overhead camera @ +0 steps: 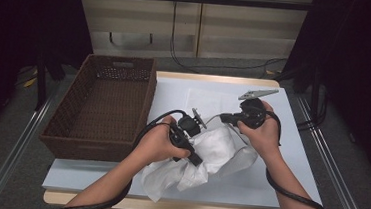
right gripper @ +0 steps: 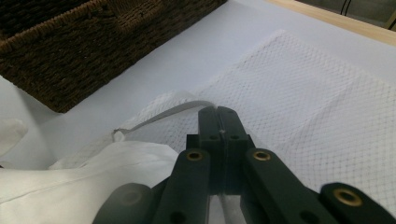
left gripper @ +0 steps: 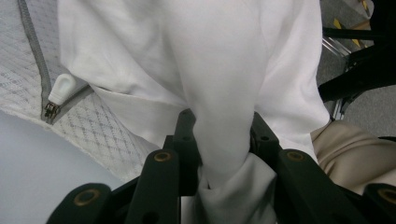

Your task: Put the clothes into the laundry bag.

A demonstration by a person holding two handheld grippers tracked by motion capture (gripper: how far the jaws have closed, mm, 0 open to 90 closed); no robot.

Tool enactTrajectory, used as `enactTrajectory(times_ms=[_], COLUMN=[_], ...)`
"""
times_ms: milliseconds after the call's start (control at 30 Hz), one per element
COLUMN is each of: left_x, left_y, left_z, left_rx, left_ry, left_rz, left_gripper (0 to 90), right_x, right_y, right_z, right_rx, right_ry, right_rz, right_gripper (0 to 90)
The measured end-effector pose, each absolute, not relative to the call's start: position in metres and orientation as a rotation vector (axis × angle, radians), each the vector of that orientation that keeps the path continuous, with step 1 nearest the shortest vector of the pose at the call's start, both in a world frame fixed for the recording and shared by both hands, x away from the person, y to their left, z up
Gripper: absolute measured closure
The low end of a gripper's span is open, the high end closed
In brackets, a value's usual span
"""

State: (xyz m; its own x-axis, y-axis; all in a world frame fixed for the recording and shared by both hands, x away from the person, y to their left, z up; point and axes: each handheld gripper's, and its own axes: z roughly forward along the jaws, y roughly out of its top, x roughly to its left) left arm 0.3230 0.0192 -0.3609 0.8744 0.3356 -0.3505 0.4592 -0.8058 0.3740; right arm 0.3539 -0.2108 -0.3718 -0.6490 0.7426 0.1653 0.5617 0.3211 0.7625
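A white garment [overhead camera: 212,152] lies crumpled at the table's front middle. My left gripper [overhead camera: 196,159] points down into it and is shut on a bunched fold of the white garment [left gripper: 210,56]. A white mesh bag [overhead camera: 209,99] lies flat behind it, with a grey zip and white pull [left gripper: 58,91]. My right gripper [overhead camera: 221,118] points left, just above the garment. In the right gripper view the right gripper [right gripper: 218,114] is shut on the grey zip edge of the mesh bag [right gripper: 303,102], lifting it a little above the white garment [right gripper: 93,172].
A deep brown wicker basket [overhead camera: 90,147] stands at the table's left edge, close to the bag, and its wall [right gripper: 70,56] shows in the right gripper view. The pale tabletop [overhead camera: 277,182] ends at a wooden rim. Metal rails run along both sides on the floor.
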Motion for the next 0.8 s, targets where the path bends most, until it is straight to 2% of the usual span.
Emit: enactTrajectory(times_ms=[800], left_x=[0.335], left_y=[0.005], left_z=[-0.363], left_rx=[2.583], left_ry=[0.686], left_rz=[-0.339], left_gripper=[70.7], right_x=[0.349], right_y=[-0.209], right_z=[-0.365], right_rx=[1.161], right_ry=[2.383], right_rz=[1.256], right_gripper=[90.0])
